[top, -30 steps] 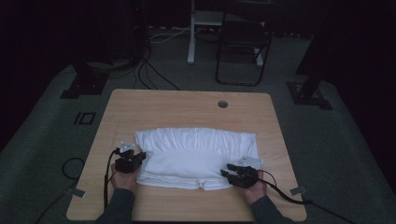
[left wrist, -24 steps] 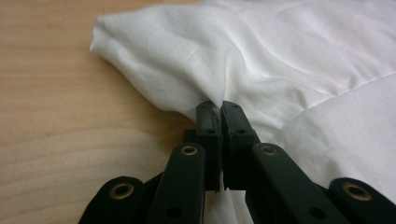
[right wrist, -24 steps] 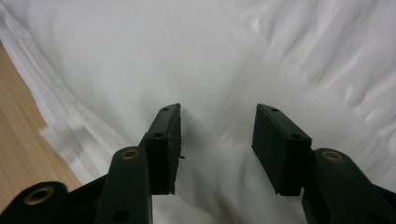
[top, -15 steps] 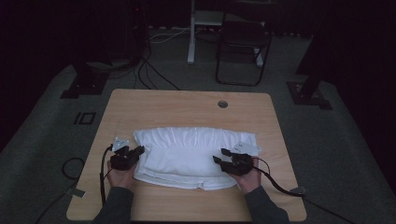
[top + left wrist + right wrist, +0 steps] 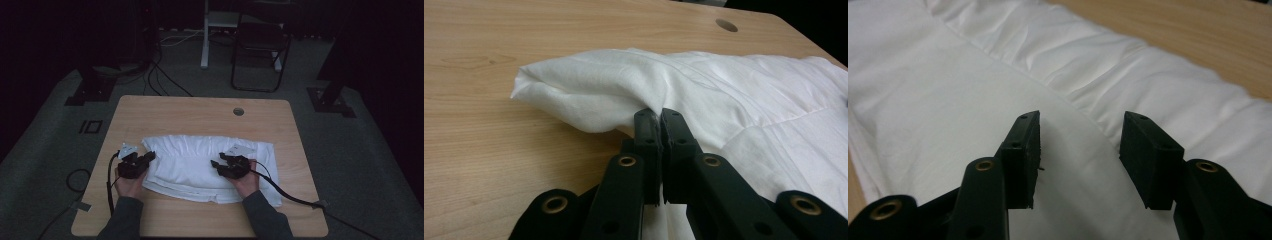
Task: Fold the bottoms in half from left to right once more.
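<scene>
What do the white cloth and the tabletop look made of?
White cloth: likely thin woven cotton, matte; it creases softly, shows stitched seams and bunches where the left gripper pinches it. Tabletop: light wood-grain, probably smooth laminate, with a round cable hole.

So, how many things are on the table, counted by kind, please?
White cloth: 1
Black tool: 2, the left tool shut on the cloth's edge, the right tool open above the cloth
Total: 3
</scene>
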`<control>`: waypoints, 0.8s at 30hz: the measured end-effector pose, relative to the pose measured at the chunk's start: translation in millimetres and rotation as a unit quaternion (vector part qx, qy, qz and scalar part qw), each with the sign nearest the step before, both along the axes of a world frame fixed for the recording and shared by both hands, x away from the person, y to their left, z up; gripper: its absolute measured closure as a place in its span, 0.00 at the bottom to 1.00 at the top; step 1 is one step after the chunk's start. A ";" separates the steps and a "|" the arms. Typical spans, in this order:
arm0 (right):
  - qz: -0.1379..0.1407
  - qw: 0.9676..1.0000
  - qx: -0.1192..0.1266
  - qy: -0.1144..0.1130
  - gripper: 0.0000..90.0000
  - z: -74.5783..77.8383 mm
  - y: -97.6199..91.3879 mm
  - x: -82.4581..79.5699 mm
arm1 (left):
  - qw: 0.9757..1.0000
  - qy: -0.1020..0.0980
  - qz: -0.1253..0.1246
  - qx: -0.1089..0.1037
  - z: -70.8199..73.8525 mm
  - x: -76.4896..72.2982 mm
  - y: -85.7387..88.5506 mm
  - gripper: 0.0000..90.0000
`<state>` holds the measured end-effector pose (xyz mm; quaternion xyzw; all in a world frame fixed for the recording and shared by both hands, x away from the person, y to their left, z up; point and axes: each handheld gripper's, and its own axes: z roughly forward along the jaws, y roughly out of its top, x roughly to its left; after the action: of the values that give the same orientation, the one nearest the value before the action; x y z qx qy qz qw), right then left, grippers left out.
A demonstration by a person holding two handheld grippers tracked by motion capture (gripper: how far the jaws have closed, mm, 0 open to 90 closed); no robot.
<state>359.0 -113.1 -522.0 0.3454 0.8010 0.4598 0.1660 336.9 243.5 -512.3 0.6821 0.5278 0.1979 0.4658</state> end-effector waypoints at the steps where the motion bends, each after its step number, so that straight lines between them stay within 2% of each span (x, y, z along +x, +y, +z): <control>1: 0.001 1.000 -0.009 0.000 0.55 -2.8 3.4 0.7 | 1.000 0.014 -0.006 -0.024 -4.4 3.2 3.6 0.97; 2: 0.001 1.000 -0.017 0.012 0.55 -9.3 5.7 3.2 | 0.999 0.022 -0.012 -0.045 -9.2 6.0 8.0 0.97; 4: 0.000 1.000 -0.023 0.016 0.55 -12.3 6.8 3.5 | 0.997 0.027 -0.023 -0.067 -12.4 8.2 11.7 0.95; 5: 0.000 1.000 -0.023 0.016 0.55 -12.3 6.8 3.5 | 0.997 0.027 -0.023 -0.067 -12.4 8.2 11.7 0.93; 7: 0.001 1.000 -0.025 0.015 0.55 -14.5 7.9 3.4 | 0.995 0.024 -0.036 -0.087 -13.4 9.3 13.8 0.83; 11: 0.002 1.000 -0.026 0.013 0.55 -15.7 8.4 3.2 | 0.994 0.025 -0.050 -0.096 -12.3 11.4 12.7 0.61; 12: 0.003 1.000 -0.027 0.015 0.55 -16.1 8.6 3.0 | 0.995 0.031 -0.043 -0.089 -11.7 12.8 11.1 0.61; 13: 0.002 1.000 -0.027 0.015 0.55 -16.6 8.8 2.8 | 0.995 0.029 -0.037 -0.083 -11.2 13.1 10.3 0.55; 15: 0.002 1.000 -0.026 0.015 0.55 -16.7 8.7 2.6 | 0.997 0.035 -0.021 -0.067 -10.7 13.6 8.3 0.48; 17: 0.003 1.000 -0.027 0.014 0.55 -16.7 8.7 2.6 | 0.999 0.040 -0.003 -0.035 -11.5 13.3 6.4 0.37; 18: 0.004 1.000 -0.027 0.015 0.54 -16.7 8.6 2.6 | 0.999 0.045 0.012 -0.009 -12.8 13.0 5.2 0.31; 22: 0.006 1.000 -0.028 0.013 0.54 -16.9 8.7 2.1 | 0.996 0.070 0.036 0.029 -21.1 13.5 6.1 0.18; 24: 0.006 0.999 -0.028 0.013 0.54 -17.0 8.7 2.0 | 0.996 0.070 0.036 0.029 -21.1 13.5 6.1 0.15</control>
<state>361.0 -104.5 -539.0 0.3415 0.8179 0.4334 0.1630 350.4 249.5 -533.4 0.6879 0.5775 0.1817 0.4003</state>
